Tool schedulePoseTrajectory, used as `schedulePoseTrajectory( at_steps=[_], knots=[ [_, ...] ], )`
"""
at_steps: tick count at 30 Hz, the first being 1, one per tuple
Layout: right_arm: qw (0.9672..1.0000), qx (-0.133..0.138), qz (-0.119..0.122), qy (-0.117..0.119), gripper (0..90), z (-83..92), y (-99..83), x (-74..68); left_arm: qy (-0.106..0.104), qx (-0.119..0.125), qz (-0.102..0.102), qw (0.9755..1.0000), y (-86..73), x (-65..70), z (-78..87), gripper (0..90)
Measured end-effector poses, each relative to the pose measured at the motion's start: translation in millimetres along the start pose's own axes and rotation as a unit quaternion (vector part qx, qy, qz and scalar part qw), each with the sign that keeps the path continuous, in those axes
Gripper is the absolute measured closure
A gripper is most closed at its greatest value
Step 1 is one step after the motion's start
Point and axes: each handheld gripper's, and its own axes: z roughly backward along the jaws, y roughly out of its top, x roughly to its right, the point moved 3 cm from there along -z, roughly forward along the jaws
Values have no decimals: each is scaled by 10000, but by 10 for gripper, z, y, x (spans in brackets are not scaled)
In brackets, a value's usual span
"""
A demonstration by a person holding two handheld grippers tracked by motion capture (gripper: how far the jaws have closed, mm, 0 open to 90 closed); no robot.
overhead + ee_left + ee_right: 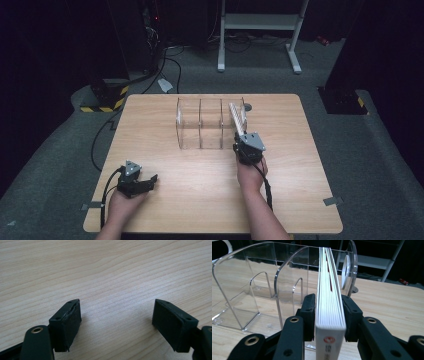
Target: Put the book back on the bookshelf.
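A thin white book [330, 285] stands on edge, spine toward me, in the right-hand compartment of a clear acrylic divider rack [262, 277]. My right gripper [328, 315] is shut on the book, one black pad against each cover near the spine. From above, the book [237, 118] leans up out of the rack [200, 125], and the right gripper [241, 144] sits at the rack's front right corner. My left gripper [151, 181] rests near the table's front left. Its jaws are open in the left gripper view [116, 315], with bare wood between them.
The wooden table [200, 200] has free surface in front of the rack and on both sides. A small round grey disc [248, 107] lies behind the rack. Dark floor with cables and a white stand frame [260, 30] lies beyond the far edge.
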Motion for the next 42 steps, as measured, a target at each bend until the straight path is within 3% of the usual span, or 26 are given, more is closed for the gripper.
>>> schedulePoseTrajectory(
  at_steps=[13, 31, 42],
  knots=[
    [9997, -5, -228, 92, 708, 67, -44, 23, -3, 2, 4, 10000, 2, 0, -2, 233],
    [9993, 265, -91, -245, 752, 68, 1, -9, 13, 4, -5, 10000, 2, -5, -1, 239],
    [9985, 308, -223, -390, 744, 55, -22, -31, 8, 13, 24, 10000, -1, -1, 1, 242]
  ],
)
